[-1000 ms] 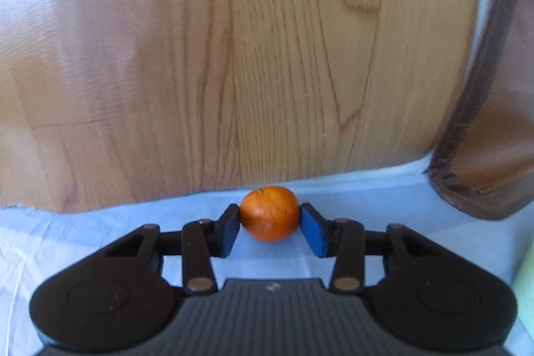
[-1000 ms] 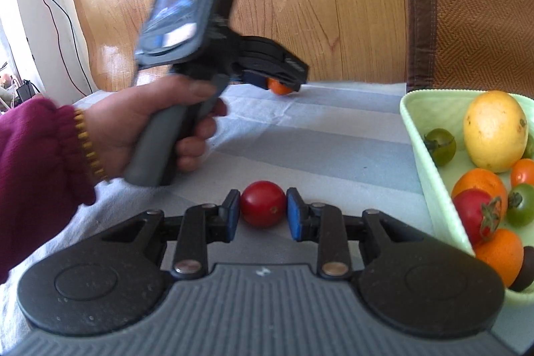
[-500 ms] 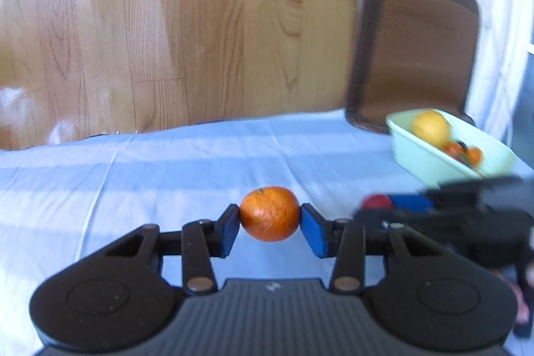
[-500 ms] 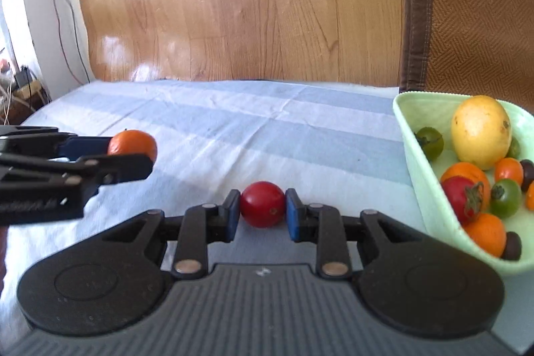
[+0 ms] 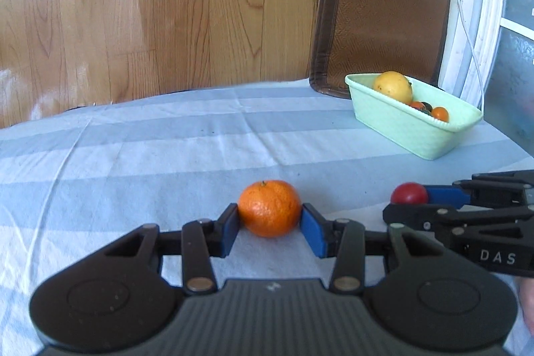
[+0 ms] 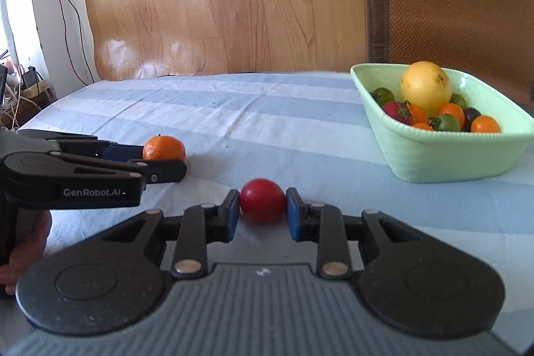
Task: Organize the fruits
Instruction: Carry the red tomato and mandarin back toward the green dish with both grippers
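Observation:
My left gripper is shut on an orange mandarin, held just above the striped blue cloth; it also shows in the right wrist view at left. My right gripper is shut on a red tomato; that tomato shows in the left wrist view at right. A pale green bowl at the right back holds a yellow lemon and several small tomatoes and oranges. It shows in the left wrist view too.
A brown woven chair back stands behind the bowl, beyond the table's far edge. A wooden floor lies beyond the table. Cables lie at the far left. A white cord hangs at the right.
My left gripper has swung from facing the floor to facing the table and bowl, and has come down beside my right gripper. Both fruits stay gripped.

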